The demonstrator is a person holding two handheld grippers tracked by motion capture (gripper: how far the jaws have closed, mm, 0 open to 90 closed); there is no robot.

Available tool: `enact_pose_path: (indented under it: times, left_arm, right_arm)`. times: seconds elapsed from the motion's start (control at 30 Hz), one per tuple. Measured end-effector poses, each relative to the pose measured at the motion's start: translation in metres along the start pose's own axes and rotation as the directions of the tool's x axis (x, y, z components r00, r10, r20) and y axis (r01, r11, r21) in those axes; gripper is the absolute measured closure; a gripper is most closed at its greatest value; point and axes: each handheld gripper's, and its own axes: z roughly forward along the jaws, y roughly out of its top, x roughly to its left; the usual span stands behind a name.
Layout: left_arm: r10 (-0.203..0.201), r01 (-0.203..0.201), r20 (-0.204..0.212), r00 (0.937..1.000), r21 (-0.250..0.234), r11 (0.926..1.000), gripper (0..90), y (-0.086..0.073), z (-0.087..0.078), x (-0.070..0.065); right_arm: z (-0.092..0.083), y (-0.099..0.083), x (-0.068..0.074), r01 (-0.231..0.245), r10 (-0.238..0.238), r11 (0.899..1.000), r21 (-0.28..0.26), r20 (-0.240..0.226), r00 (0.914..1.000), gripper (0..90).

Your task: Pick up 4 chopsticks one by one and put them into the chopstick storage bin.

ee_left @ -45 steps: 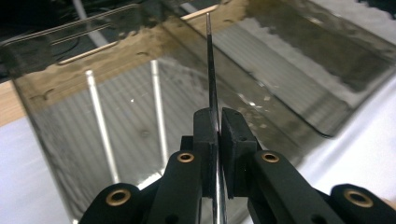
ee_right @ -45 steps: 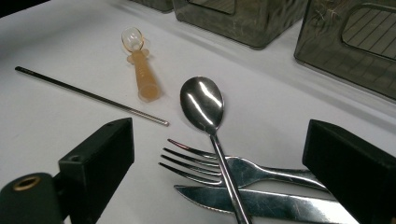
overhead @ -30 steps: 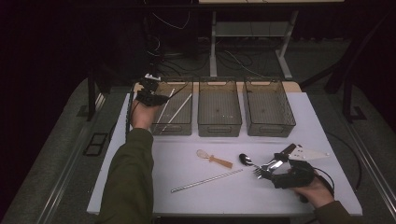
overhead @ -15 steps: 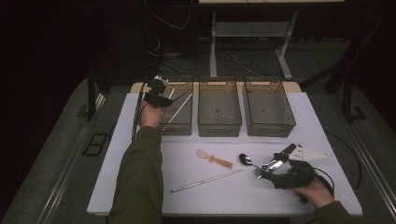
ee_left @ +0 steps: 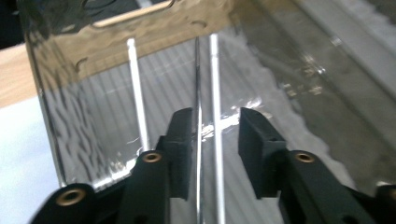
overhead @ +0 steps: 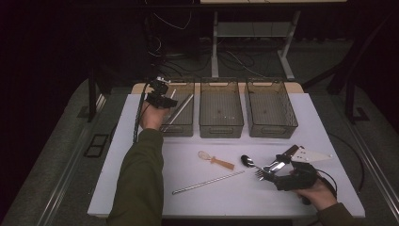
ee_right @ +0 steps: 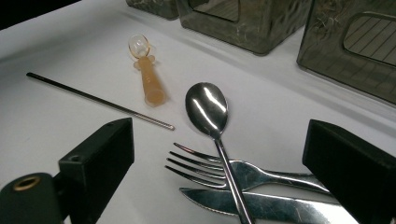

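Note:
My left gripper (overhead: 160,94) hangs over the left bin (overhead: 184,126), and its jaws have just been opening. In the left gripper view the left gripper (ee_left: 215,114) has its pads apart around two thin metal rods (ee_left: 215,70) lying lengthwise in the bin, neither pressed. A third rod (ee_left: 135,84) lies to their left. My right gripper (overhead: 266,172) rests near the table's front right, wide open. Between its jaws (ee_right: 219,163) lie a steel spoon (ee_right: 206,105), a fork (ee_right: 219,170) and a knife (ee_right: 261,205), with the spoon's handle across the other two.
A small orange spoon (overhead: 214,160) and a long metal rod (overhead: 207,182) lie on the white table (overhead: 141,188) left of the cutlery. The middle bin (overhead: 221,126) and the right bin (overhead: 272,128) stand in a row behind.
My left hand has shifted slightly right over the left bin. The right hand and the cutlery have not moved.

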Motion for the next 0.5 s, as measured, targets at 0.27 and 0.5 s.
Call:
enact_pose_path:
  times: [0.27,0.5]
  left_arm:
    - [0.090,-0.082,0.123,0.9883,-0.069,0.9943,47.7,0.001,-0.028,-0.015]
    - [0.150,-0.123,0.192,0.9700,-0.144,0.9820,41.5,-0.009,-0.049,-0.033]
  right_arm:
    - [0.001,0.000,0.001,0.000,0.000,1.000,0.007,-0.001,1.0000,9.2]
    - [0.002,-0.001,0.001,-0.001,0.001,1.000,0.008,-0.001,1.0000,9.2]
